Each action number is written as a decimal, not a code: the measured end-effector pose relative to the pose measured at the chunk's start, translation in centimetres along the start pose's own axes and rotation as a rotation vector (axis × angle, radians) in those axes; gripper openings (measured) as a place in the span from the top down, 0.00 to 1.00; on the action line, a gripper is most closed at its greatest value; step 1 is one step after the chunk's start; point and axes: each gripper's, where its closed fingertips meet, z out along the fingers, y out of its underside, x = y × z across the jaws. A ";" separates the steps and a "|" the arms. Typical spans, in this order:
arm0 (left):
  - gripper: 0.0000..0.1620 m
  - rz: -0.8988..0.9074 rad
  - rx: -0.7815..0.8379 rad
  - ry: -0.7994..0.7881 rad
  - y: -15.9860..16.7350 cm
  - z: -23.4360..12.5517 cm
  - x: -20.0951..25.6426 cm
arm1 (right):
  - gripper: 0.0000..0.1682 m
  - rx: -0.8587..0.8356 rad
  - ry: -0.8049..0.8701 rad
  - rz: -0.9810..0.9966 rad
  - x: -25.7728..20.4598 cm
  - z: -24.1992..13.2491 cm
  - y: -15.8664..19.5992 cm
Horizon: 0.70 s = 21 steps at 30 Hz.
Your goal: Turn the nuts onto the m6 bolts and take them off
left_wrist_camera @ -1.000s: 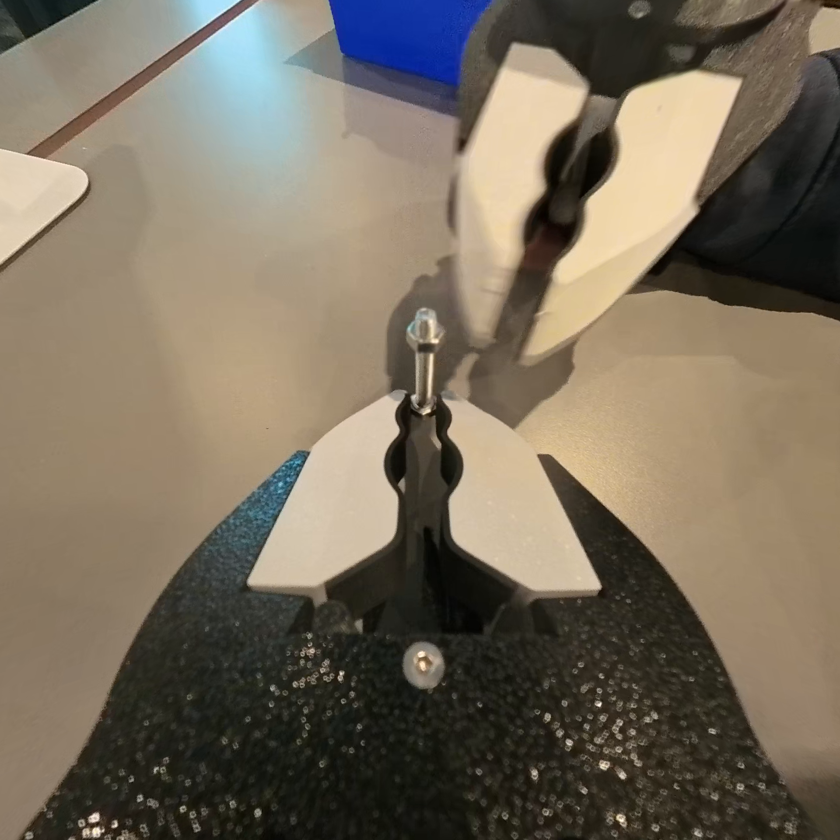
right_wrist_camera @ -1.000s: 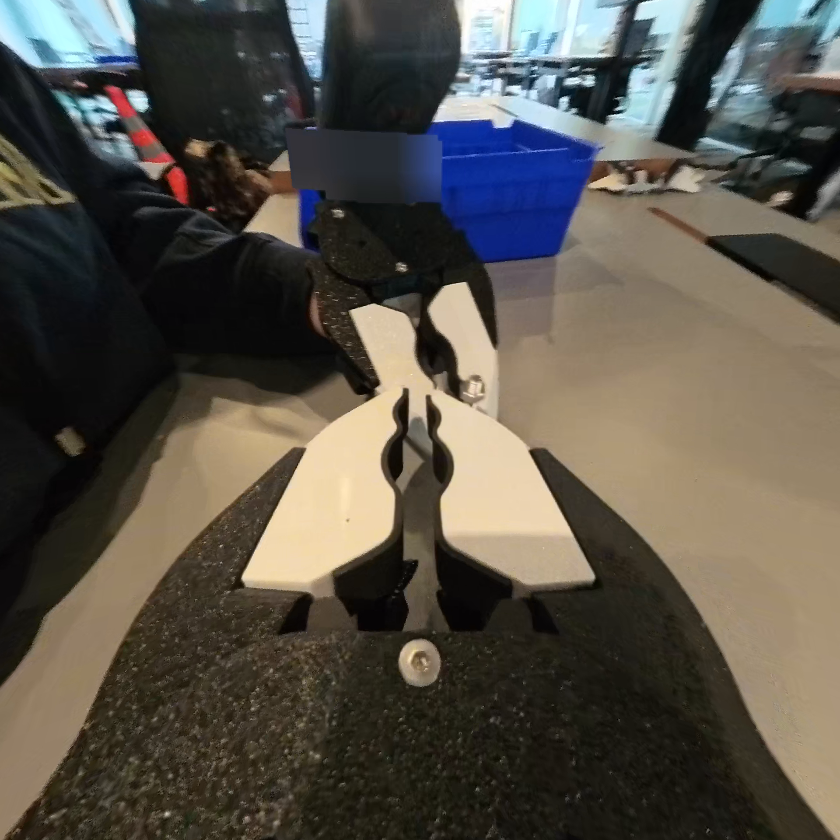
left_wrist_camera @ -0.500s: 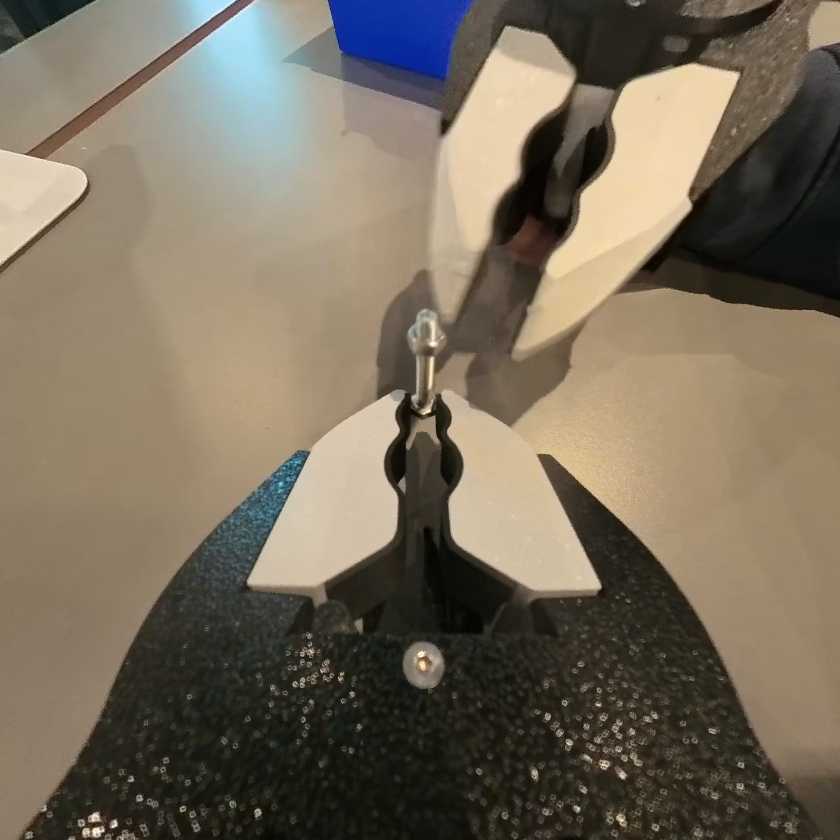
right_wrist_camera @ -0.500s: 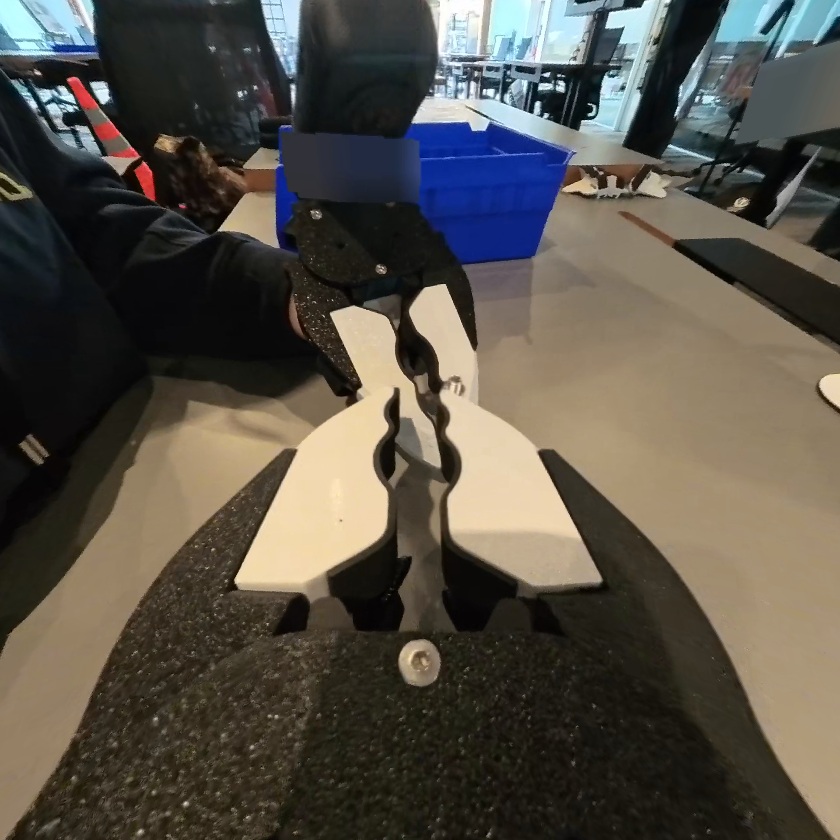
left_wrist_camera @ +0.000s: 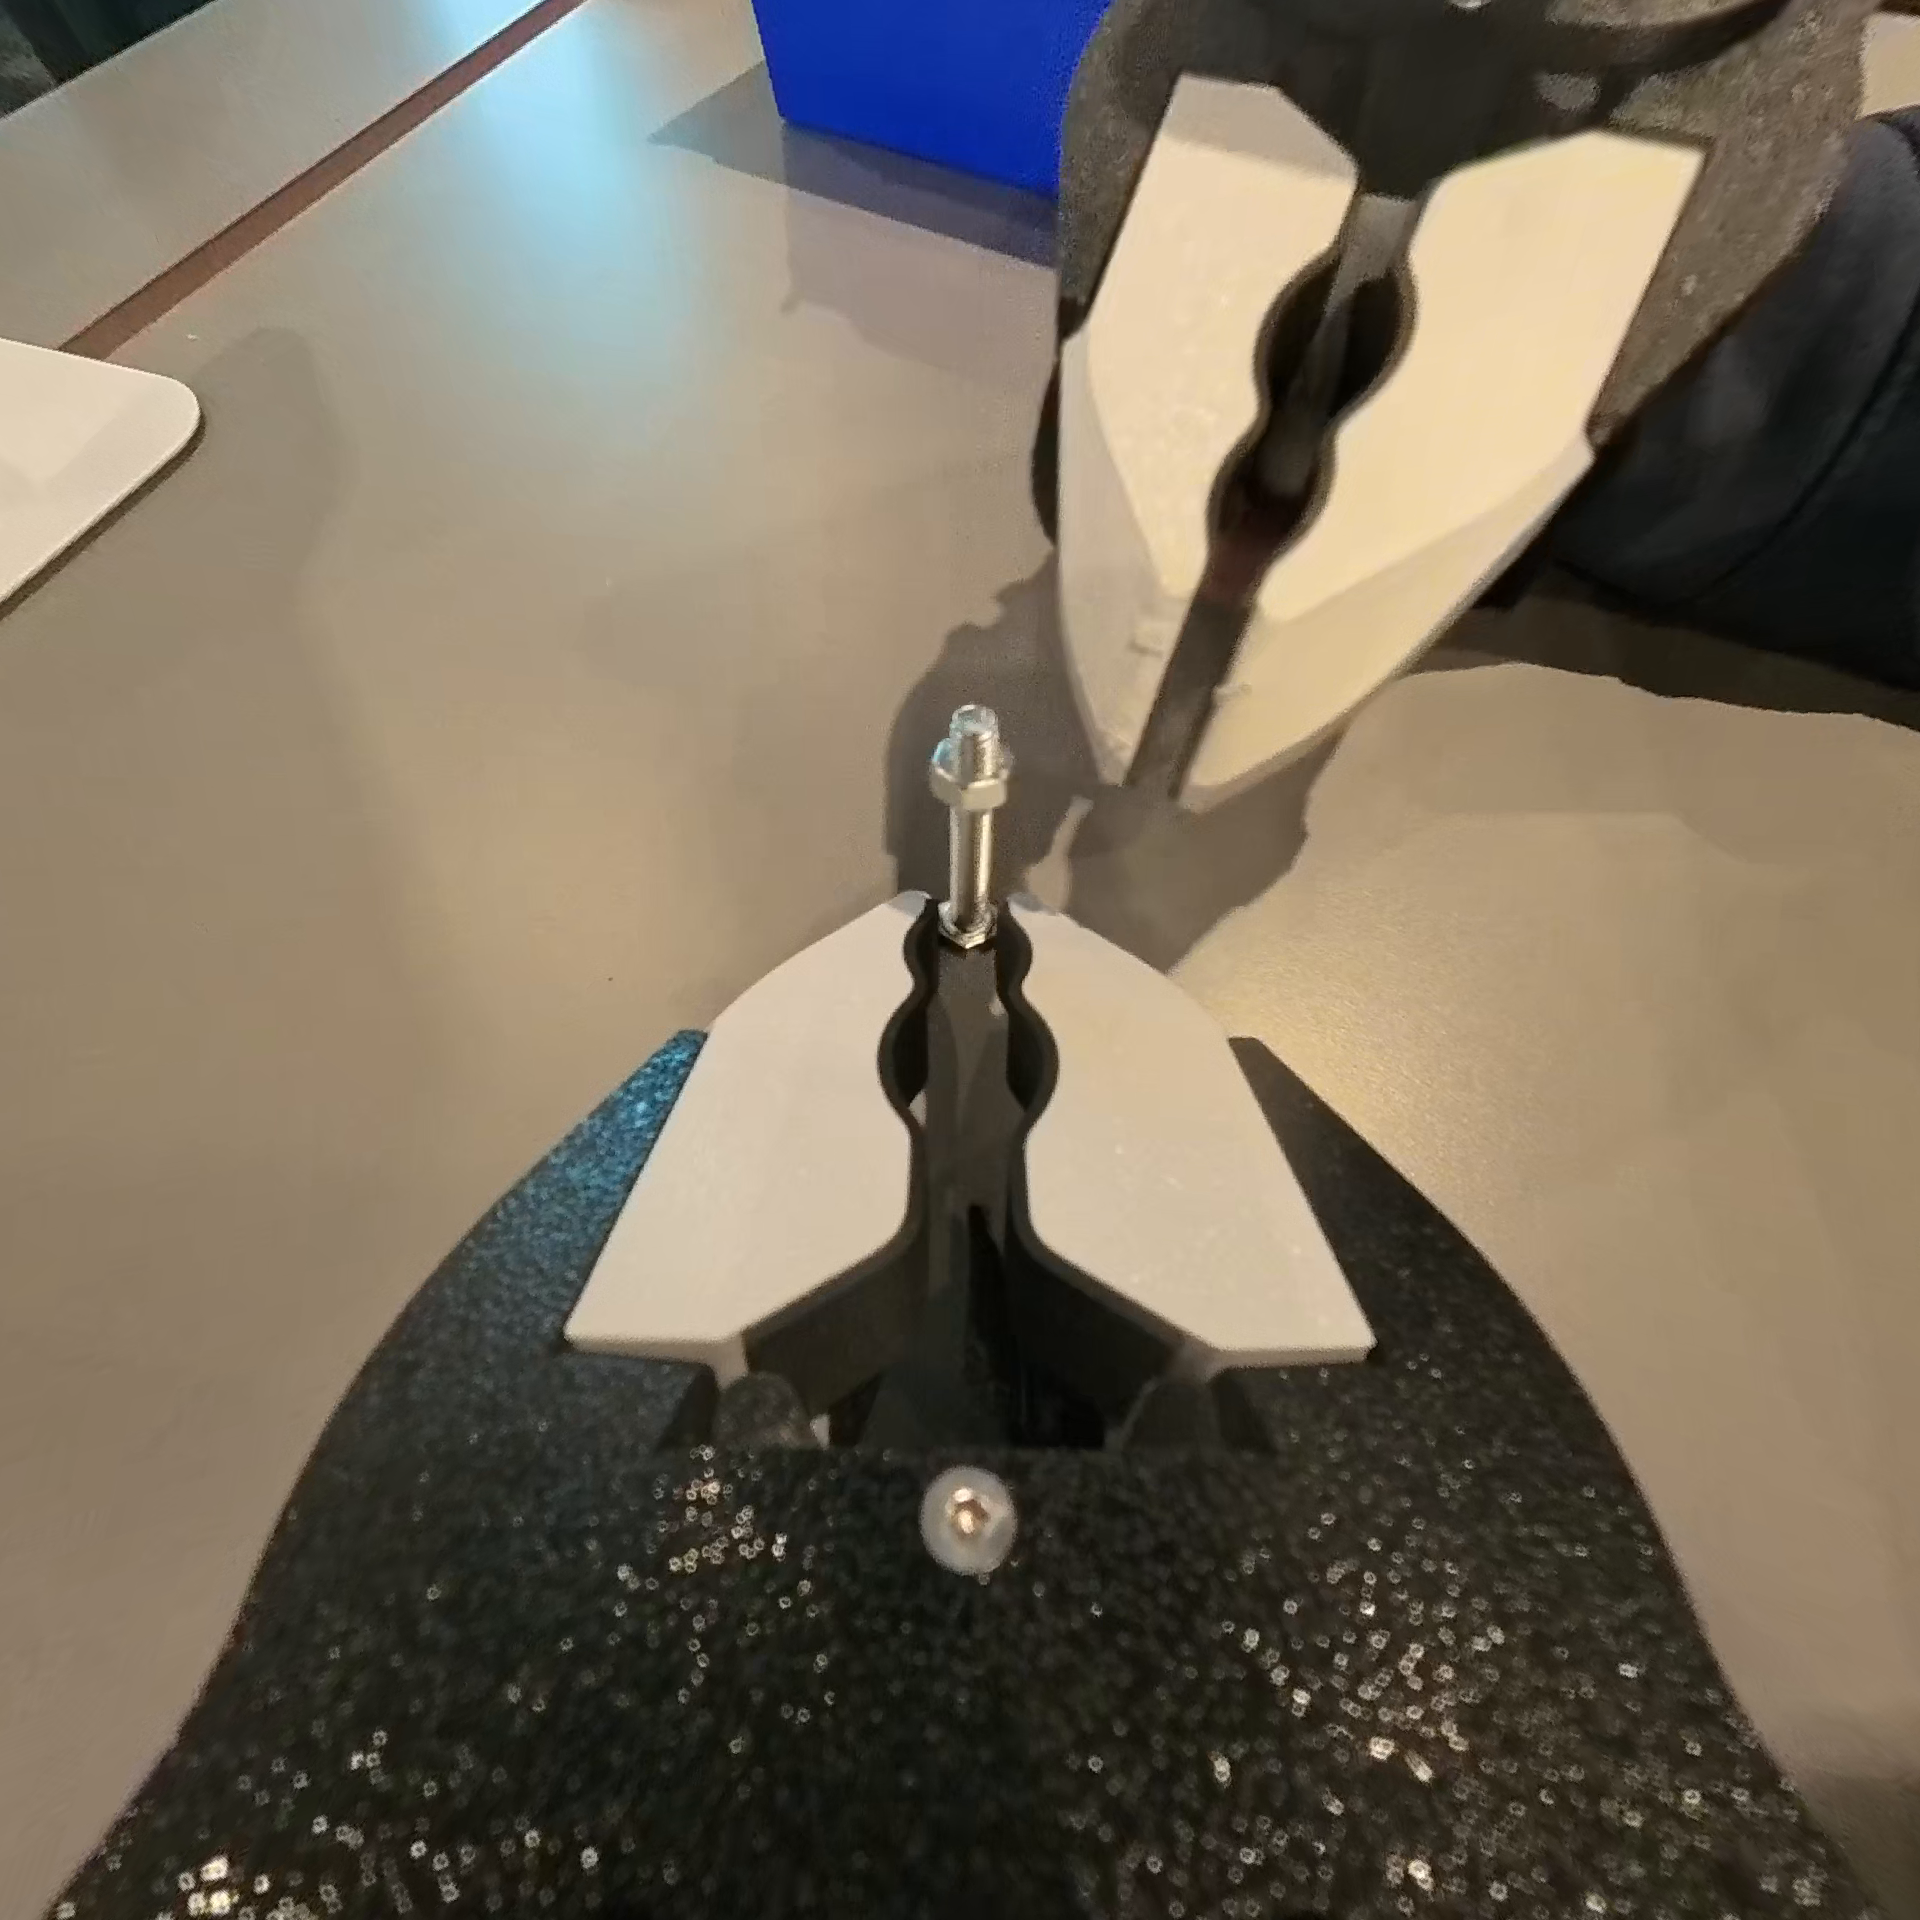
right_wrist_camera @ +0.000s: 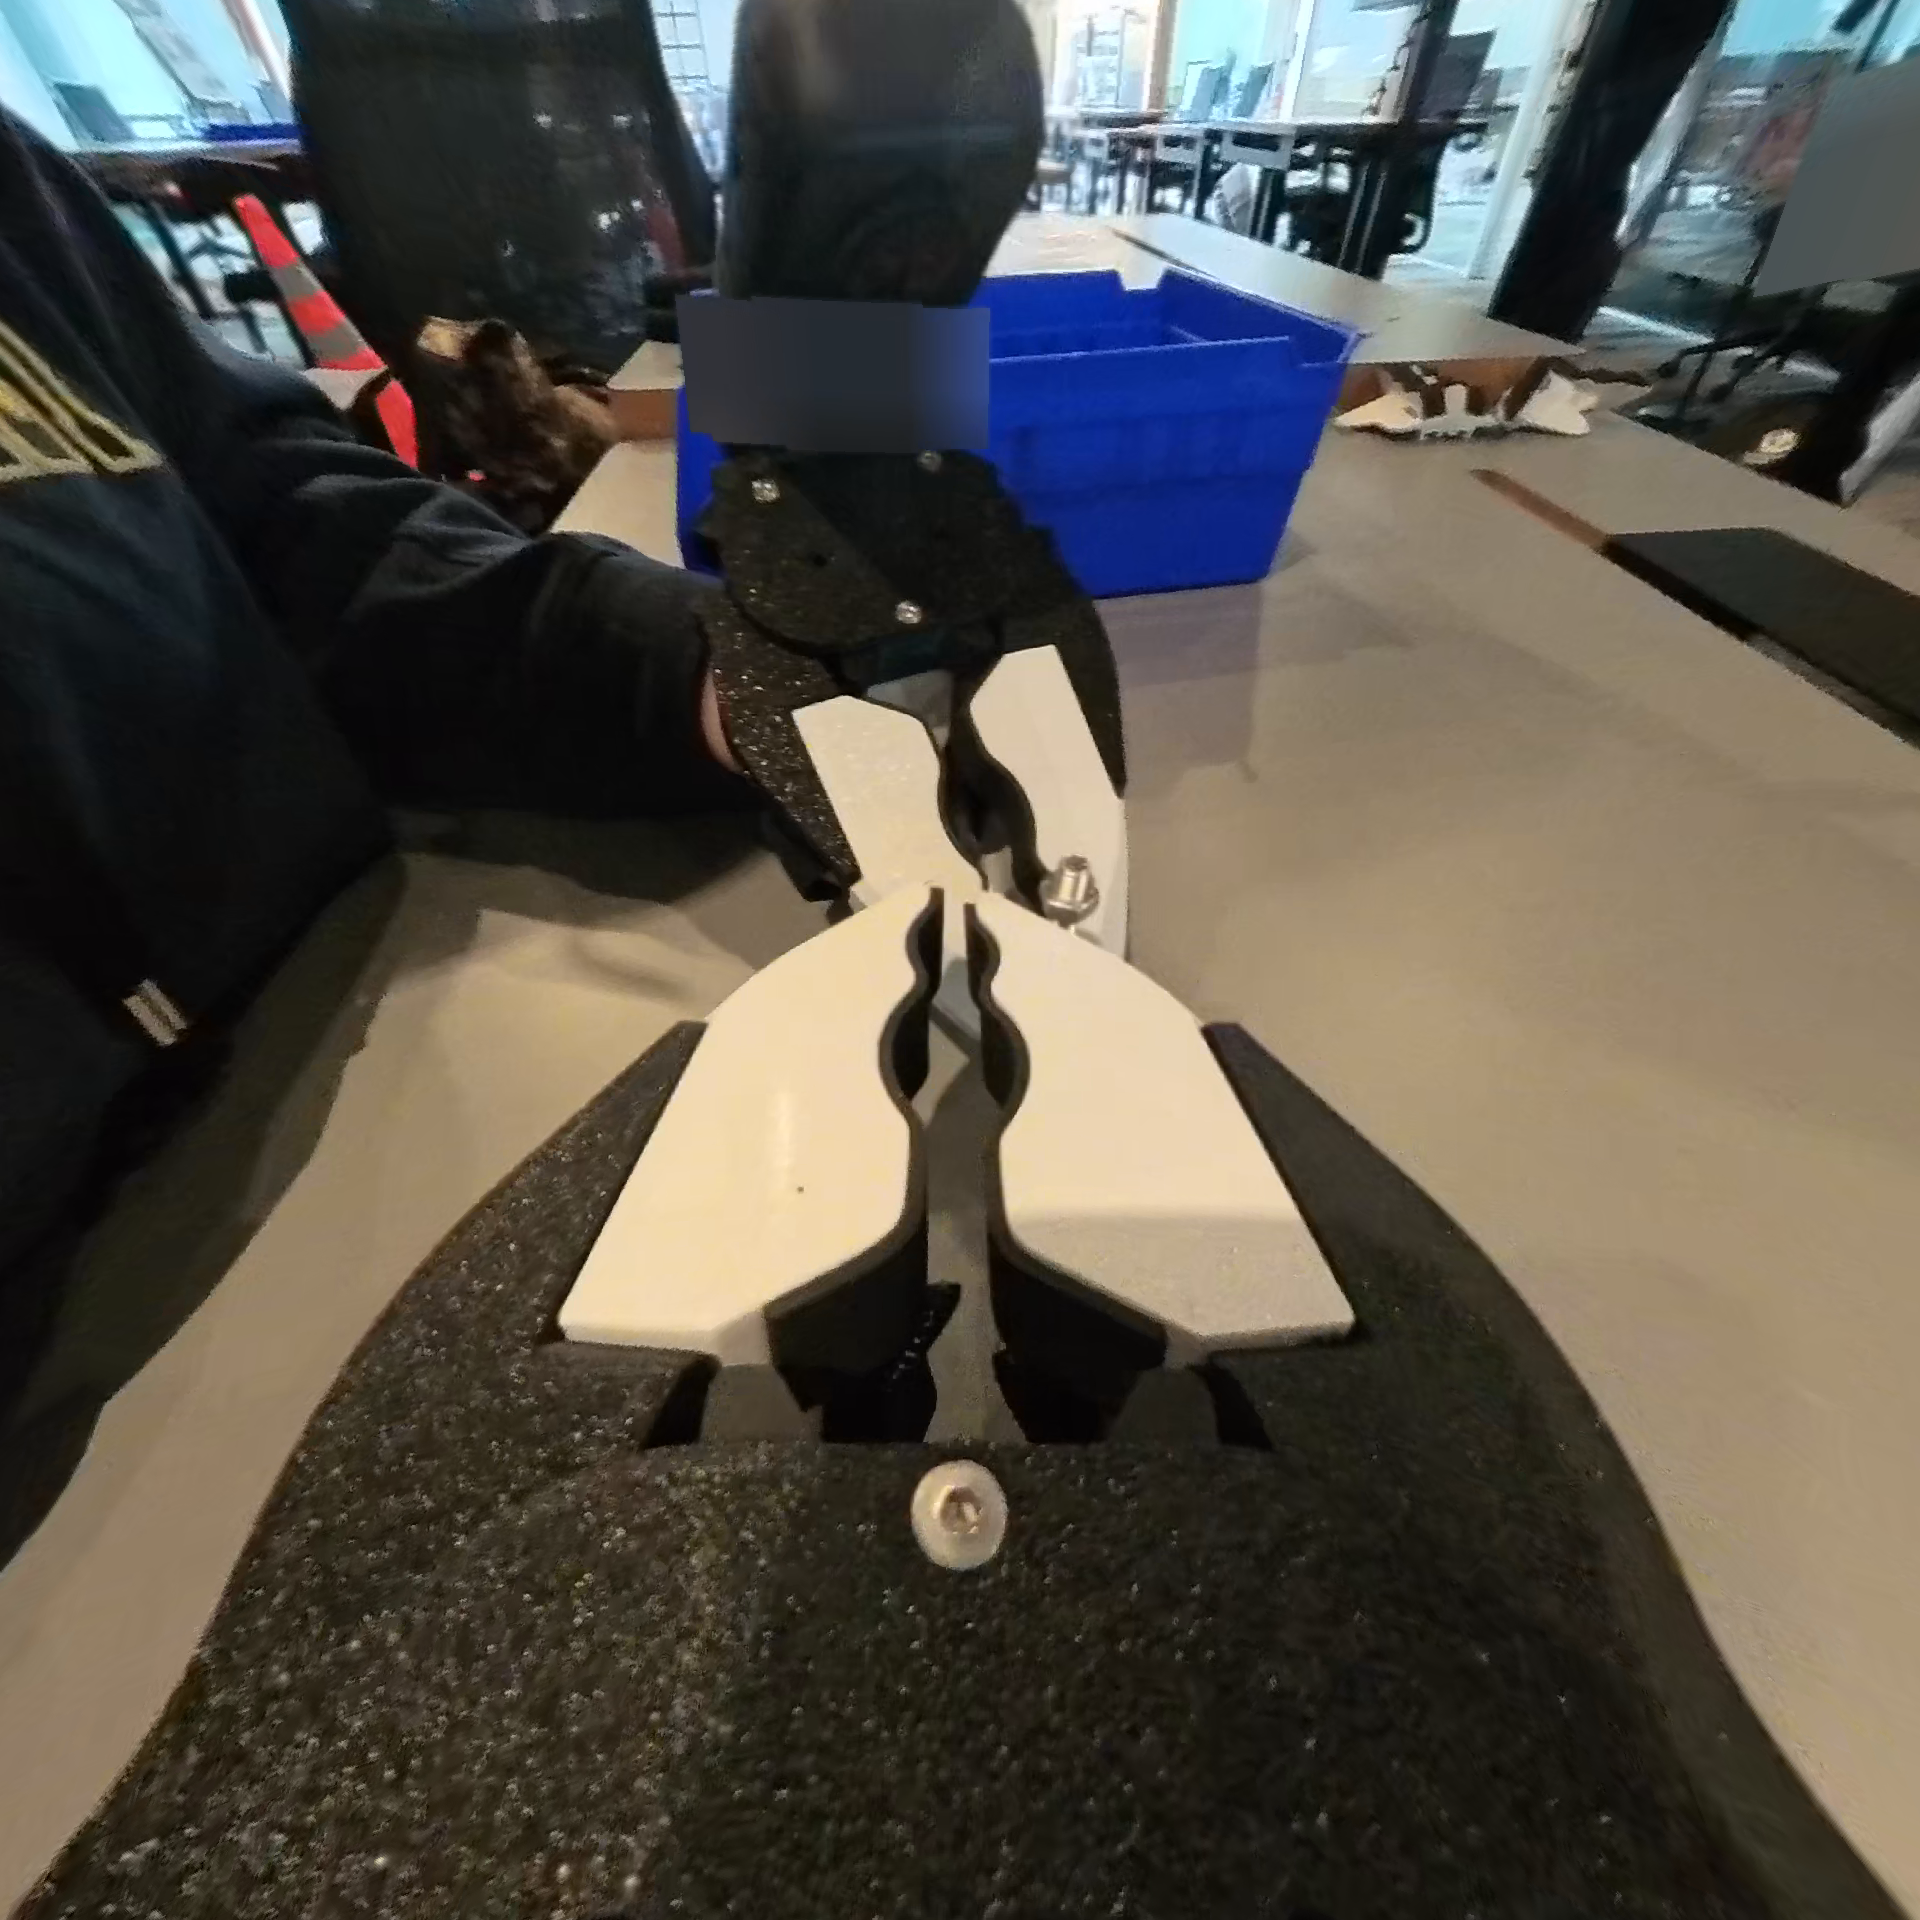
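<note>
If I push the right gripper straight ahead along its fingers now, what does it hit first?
Most likely the left gripper: its white fingers lie directly past the right gripper tips. The bolt and nut sit slightly right of that line. Depth is unclear.

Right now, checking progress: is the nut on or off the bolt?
On: the nut sits threaded near the tip of the bolt.

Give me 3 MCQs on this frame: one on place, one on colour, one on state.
1. Where on the bolt does the nut sit?
A. near the free tip
B. against the head
C. off, on the table

2. What colour is the bin?
A. red
B. blue
C. green

3. How is the left gripper?
A. wide open
B. shut on the bolt
C. shut on nothing

Key: A, threads show just past the nut; B, blue walls; B, fingertips pinch the bolt's head end while the right gripper is apart, empty.
</note>
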 end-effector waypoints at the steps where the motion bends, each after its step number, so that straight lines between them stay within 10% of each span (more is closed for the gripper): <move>1: 0.94 -0.001 0.001 -0.001 0.0 0.0 0.0 | 0.97 -0.003 0.024 0.003 0.4 -0.1 0.1; 21: 0.94 0.023 0.003 0.015 0.0 0.0 0.4 | 0.96 -0.098 0.125 0.033 1.9 1.4 1.4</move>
